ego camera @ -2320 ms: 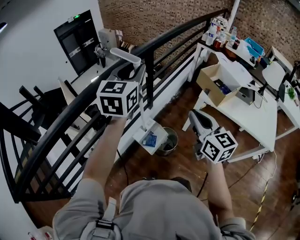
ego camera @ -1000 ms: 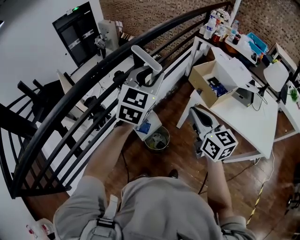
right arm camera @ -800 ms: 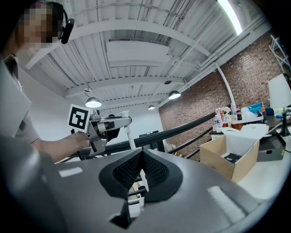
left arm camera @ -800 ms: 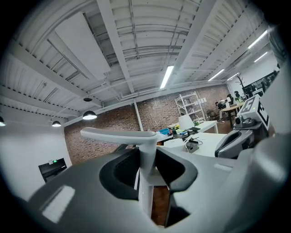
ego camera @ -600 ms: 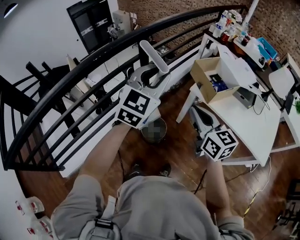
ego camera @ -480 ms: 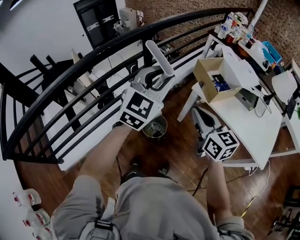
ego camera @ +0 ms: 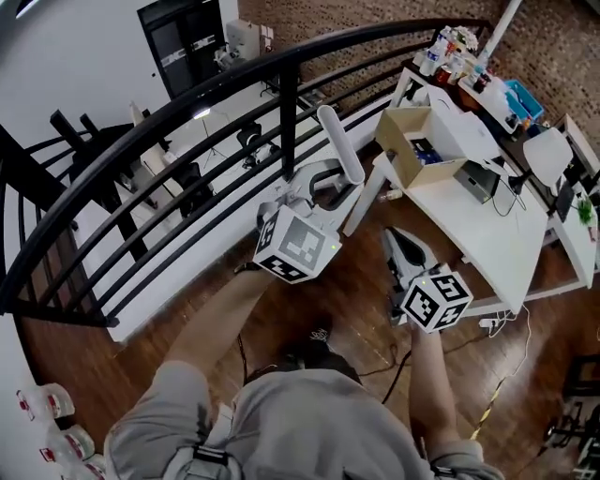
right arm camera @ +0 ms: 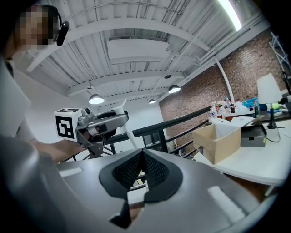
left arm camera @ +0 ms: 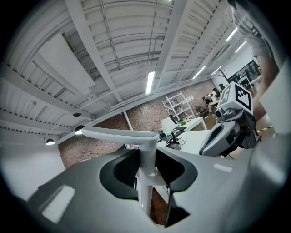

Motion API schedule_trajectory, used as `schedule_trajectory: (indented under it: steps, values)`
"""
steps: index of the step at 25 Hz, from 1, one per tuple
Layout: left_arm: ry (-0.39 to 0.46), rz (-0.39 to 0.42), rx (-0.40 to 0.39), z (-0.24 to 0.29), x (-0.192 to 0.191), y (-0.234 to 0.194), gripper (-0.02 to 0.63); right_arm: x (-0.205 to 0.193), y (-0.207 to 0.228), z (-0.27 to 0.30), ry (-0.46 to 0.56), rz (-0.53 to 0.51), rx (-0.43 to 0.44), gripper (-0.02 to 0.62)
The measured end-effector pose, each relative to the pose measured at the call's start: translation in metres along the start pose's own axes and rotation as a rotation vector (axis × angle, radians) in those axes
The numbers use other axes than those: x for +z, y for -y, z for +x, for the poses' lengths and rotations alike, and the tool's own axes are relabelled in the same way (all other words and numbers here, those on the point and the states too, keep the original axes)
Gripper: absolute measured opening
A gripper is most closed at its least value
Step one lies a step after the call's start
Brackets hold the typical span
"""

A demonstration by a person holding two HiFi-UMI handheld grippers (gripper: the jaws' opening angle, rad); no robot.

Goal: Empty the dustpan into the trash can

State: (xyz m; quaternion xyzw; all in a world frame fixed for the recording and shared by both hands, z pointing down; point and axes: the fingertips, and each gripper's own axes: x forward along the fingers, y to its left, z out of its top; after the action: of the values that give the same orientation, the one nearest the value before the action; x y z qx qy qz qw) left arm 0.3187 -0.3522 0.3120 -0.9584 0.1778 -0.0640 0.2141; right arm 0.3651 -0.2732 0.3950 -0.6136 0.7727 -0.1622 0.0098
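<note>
Grey plastic jaws of the left gripper [left arm camera: 148, 169] are clamped part-way closed on the white dustpan handle [left arm camera: 146, 152]. The stem runs up between the pads to a bar-shaped top. In the head view this gripper sits near the middle, and the handle slants away from it towards 1 o'clock. The pan itself is hidden below the marker cube and the forearm.

At 4 o'clock from it, well apart, the right gripper [right arm camera: 143, 169] points roughly the same way. Its ribbed black pads are closed together with nothing between them.

No view shows the trash can, so I cannot tell whether the pan's load has gone in. With the dustpan carried by its handle and the other gripper idle, I judge that either the tipping is yet to come or the pan is on its way elsewhere. If the emptying remains, it calls for finding the can and tilting the pan over its mouth.

A dark shoe [ego camera: 317, 336] shows at 6 o'clock on the wooden floor [ego camera: 361, 300]. The black railing [ego camera: 289, 122] sweeps from 9 to 12 o'clock, close to the handle, and could catch it on a swing. The white table [ego camera: 487, 234] with its open cardboard box [ego camera: 405, 141] crowds the 2 o'clock side. Farthest off stand bottles [ego camera: 450, 47] and the brick wall [ego camera: 356, 11].
</note>
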Motion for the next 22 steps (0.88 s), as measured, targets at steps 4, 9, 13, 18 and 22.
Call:
schedule_trajectory:
  steps: [4, 9, 13, 18, 22]
  values:
    - [0.001, 0.025, -0.026, -0.009, 0.005, 0.029, 0.115, -0.019, -0.011, -0.031, -0.019, 0.029, -0.022, -0.002]
    - [-0.022, 0.046, -0.035, -0.009, 0.007, 0.054, 0.114, -0.017, -0.011, -0.06, 0.004, 0.028, -0.004, -0.002]
    - [-0.046, 0.061, -0.026, -0.003, 0.011, 0.064, 0.114, -0.016, -0.008, -0.086, 0.014, 0.021, 0.028, -0.002]
    - [-0.08, 0.064, 0.006, 0.005, 0.012, 0.054, 0.114, -0.012, 0.003, -0.101, 0.025, 0.021, 0.04, -0.002]
    - [-0.106, 0.068, 0.051, 0.013, 0.008, 0.031, 0.114, -0.005, 0.004, -0.1, 0.034, -0.004, 0.05, -0.002]
